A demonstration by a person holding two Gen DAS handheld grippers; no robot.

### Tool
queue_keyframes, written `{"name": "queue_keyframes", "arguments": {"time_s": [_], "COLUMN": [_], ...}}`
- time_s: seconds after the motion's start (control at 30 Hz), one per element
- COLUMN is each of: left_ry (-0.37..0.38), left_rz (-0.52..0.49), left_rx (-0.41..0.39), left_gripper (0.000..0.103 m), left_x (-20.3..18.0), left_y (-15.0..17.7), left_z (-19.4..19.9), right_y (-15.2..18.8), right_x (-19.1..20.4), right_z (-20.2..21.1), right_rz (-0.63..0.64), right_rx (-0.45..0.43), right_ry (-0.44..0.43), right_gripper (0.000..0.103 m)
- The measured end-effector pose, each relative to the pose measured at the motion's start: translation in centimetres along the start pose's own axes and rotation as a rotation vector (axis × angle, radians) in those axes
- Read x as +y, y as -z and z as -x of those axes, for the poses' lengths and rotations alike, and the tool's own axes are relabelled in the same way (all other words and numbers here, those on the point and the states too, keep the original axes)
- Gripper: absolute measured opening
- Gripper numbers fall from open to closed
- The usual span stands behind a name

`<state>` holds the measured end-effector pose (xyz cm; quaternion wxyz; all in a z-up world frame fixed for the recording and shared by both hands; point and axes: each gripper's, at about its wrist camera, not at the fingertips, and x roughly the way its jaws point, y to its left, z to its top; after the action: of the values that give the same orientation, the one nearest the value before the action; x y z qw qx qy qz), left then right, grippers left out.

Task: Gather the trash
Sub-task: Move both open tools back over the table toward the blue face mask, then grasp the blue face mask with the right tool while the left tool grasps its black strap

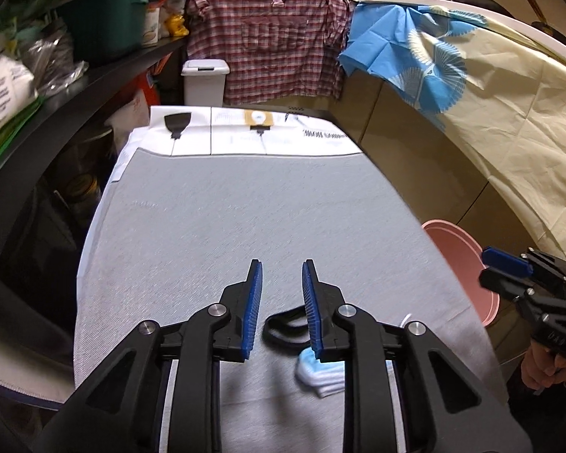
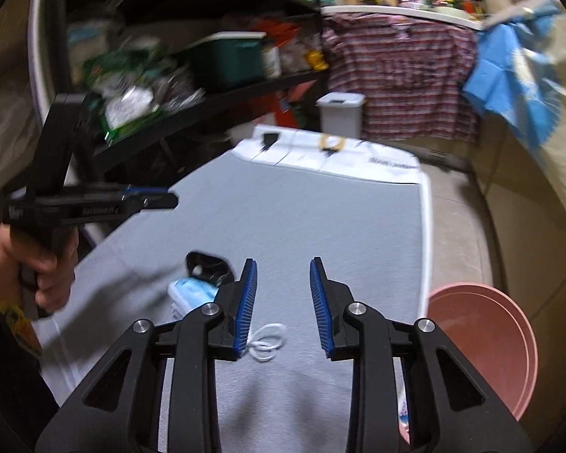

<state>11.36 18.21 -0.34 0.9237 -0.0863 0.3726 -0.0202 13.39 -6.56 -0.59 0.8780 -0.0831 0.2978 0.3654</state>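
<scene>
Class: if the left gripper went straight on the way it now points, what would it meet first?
Probably the grey table cover: the open left gripper tilts down at bare cloth, with the black loop nearer than its tips.

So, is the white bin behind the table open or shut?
Shut. The white bin stands upright beyond the far end of the table, and its flat lid lies closed on top. What is inside cannot be seen.

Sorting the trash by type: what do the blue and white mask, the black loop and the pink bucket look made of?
Mask: soft pleated fabric, likely non-woven, matte; folds show.
Black loop: looks like a flexible band, rubber or elastic; it lies limp and curled, too blurred to say which.
Pink bucket: apparently moulded plastic, smooth with a faint sheen and a thin even rim.
</scene>
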Motion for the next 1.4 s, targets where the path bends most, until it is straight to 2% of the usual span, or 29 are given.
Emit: {"name": "queue_keyframes", "arguments": {"time_s": [0.33, 0.63, 0.83, 0.93, 1.07, 1.13, 1.4], "left_ry": [0.029, 0.04, 0.032, 0.027, 0.008, 0.0, -0.018], "left_rz": [-0.053, -0.059, -0.073, -0.082, -0.089, -0.089, -0.083], "left_rx": [0.08, 0.119, 0.147, 0.15, 0.154, 0.151, 0.114], "left_gripper": [0.022, 0.021, 0.017, 0.01, 0.004, 0.004, 0.004], "left_x": [1.0, 1.0, 0.8, 0.6, 0.7, 0.8, 0.7], "left_y": [3.7, 4.0, 4.2, 4.2, 4.3, 4.3, 3.6], "left_z": [-2.2, -4.3, -5.3, -5.4, -5.3, -5.1, -3.7], "right_y": [1.2, 2.3, 3.0, 3.1, 3.4, 3.5, 3.0], "right_x": [3.8, 4.6, 4.8, 5.0, 5.4, 5.7, 5.3], "right_z": [-4.0, -6.5, -7.6, -7.9, -7.9, -7.8, -6.2], "right_rz": [0.108, 0.153, 0.183, 0.198, 0.224, 0.238, 0.225], "right_rx": [0.083, 0.183, 0.24, 0.252, 0.262, 0.263, 0.222], "right_ry": [-0.086, -0.146, -0.169, -0.174, -0.176, -0.181, -0.161], "right_gripper": [0.029, 0.029, 0.029, 0.029, 0.017, 0.007, 0.003]}}
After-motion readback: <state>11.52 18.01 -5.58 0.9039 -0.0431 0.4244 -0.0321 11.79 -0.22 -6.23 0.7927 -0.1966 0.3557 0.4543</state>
